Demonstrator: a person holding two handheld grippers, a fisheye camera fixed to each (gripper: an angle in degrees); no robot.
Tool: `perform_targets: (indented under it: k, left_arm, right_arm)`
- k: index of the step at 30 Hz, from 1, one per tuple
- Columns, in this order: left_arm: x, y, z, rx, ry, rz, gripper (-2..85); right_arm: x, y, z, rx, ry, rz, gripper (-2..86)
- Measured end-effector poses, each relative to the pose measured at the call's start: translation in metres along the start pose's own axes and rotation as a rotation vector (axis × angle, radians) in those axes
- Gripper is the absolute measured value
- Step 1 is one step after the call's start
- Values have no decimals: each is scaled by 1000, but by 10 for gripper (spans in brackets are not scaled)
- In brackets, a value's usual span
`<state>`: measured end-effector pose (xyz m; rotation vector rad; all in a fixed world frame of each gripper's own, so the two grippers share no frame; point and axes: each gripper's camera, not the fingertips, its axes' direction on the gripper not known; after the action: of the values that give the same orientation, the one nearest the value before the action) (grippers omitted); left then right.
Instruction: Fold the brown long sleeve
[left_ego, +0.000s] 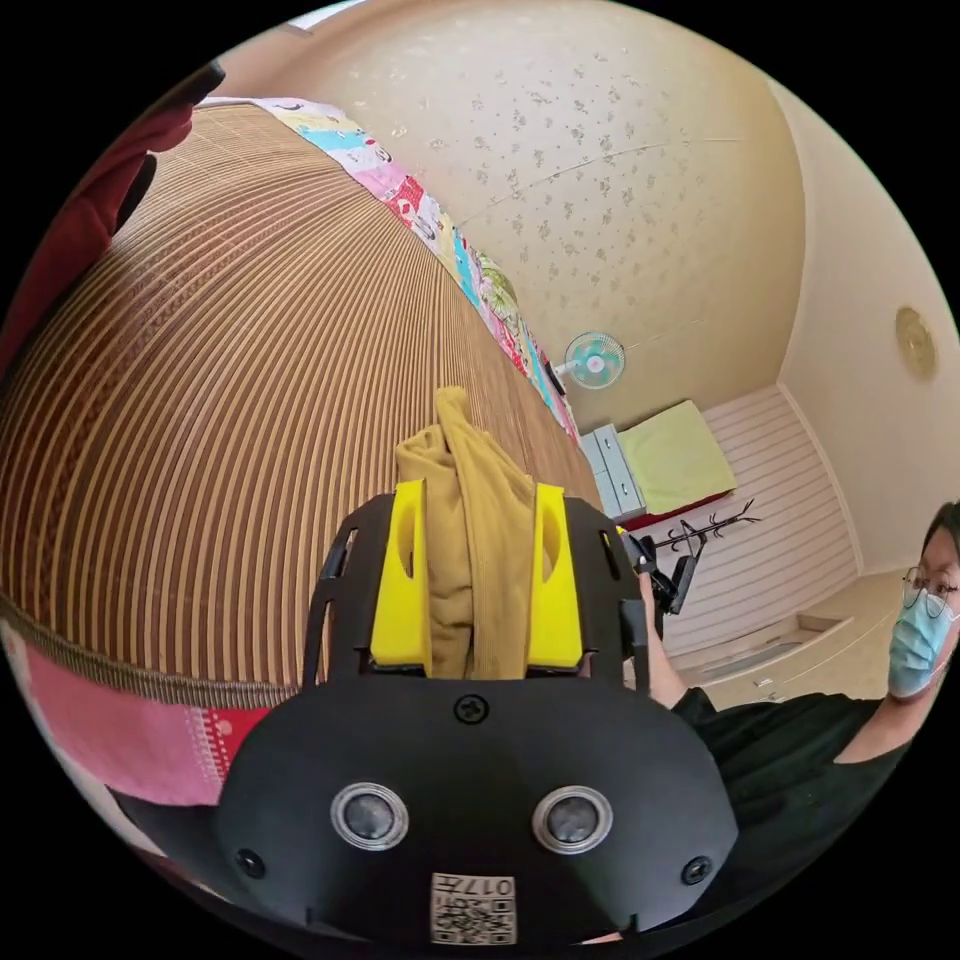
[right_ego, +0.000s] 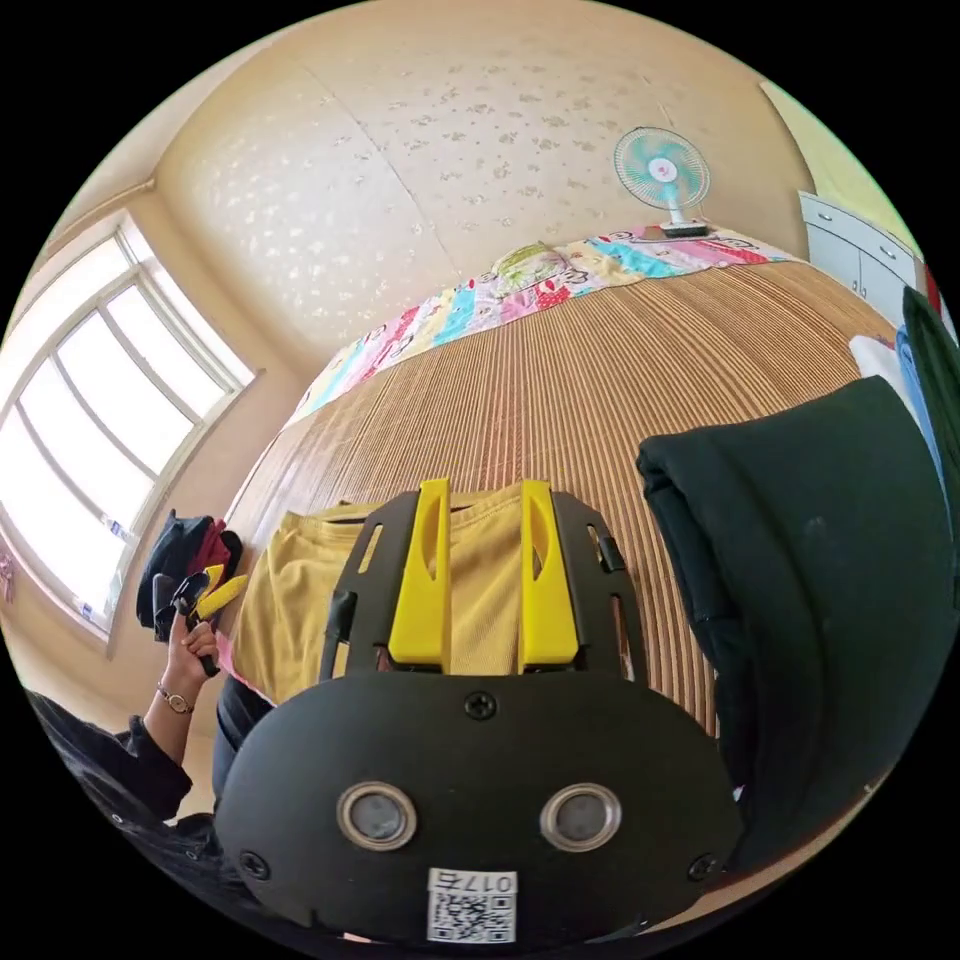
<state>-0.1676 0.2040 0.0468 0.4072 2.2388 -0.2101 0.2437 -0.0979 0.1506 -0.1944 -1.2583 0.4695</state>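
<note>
Your left gripper (left_ego: 478, 570) has its yellow jaws pressed in on a bunched ridge of the brown long sleeve (left_ego: 470, 520), which pokes out beyond the jaw tips and lifts clear of the woven mat (left_ego: 220, 420) behind it. That hand owns the cloth right now.

Your right gripper (right_ego: 483, 570) is another matter. Its jaws stand parallel with a gap between them, and the brown long sleeve (right_ego: 290, 590) lies flat on the woven mat (right_ego: 560, 380) just under and ahead of the tips, spreading off to the jaws' left. I can't tell whether the jaws are pinching an edge or merely hovering above the fabric, because the gripper body hides the contact line.

The relation that matters: seen from the right gripper, the garment's long run goes sideways across the jaws, towards their left, where the other gripper (right_ego: 215, 592) is held up in a hand. On the jaws' right, close by, sits a folded dark garment (right_ego: 800, 590), so you have little spare mat on that side.

My judgement is that the next fold should carry the lifted bunch across towards the right gripper, along that sideways axis, keeping clear of the dark pile.
</note>
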Motion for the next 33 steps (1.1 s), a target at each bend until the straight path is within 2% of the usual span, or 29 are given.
perform_targets:
  k: [3, 5, 7, 9, 13, 15, 17, 18, 19, 20, 22, 25, 26, 29, 31, 33]
  left_arm:
    - [-7, 45, 15, -42, -68, -64, 167]
    - [-10, 65, 23, -52, -84, -69, 152]
    - [-13, 81, 30, -56, -91, -59, 132]
    - [-19, 88, 35, -73, -73, -81, 131]
    - [-42, 101, 55, -141, -10, -162, 122]
    - [-52, 102, 64, -175, 16, -196, 97]
    - [-51, 101, 66, -167, 54, -182, 68]
    - [-41, 100, 65, -150, 58, -136, 65]
    - [-28, 99, 66, -149, 42, -90, 63]
    - [-21, 98, 67, -148, 31, -68, 63]
    - [7, 100, 72, -129, -6, 18, 61]
    - [41, 107, 86, -105, -52, 125, 58]
    - [46, 109, 90, -111, -61, 139, 58]
    - [67, 120, 112, -139, -108, 170, 55]
    - [78, 132, 124, -151, -151, 204, 54]
    - [81, 140, 125, -177, -183, 213, 58]
  right_arm:
    - [-20, 27, 39, -95, 51, -116, 81]
    - [-9, 40, 79, -247, 184, -99, 60]
    - [1, 53, 87, -193, 182, -108, 36]
    - [-6, 48, 95, -234, 231, -69, 30]
    - [-52, 44, 96, -226, 396, -123, 35]
    - [-73, 43, 85, -182, 414, -143, 43]
    - [-93, 40, 71, -151, 303, -150, 56]
    - [-107, 35, 65, -162, 156, -161, 71]
    - [-125, 29, 65, -222, -43, -193, 89]
    - [-135, 25, 69, -272, -155, -220, 98]
    - [-174, 12, 97, -485, -444, -246, 141]
    - [-214, -5, 133, -622, -536, -224, 180]
    - [-223, -8, 141, -652, -531, -241, 186]
    - [-268, -12, 179, -800, -356, -358, 200]
    - [-303, 3, 199, -930, -174, -541, 189]
    - [-320, 20, 196, -948, -37, -684, 156]
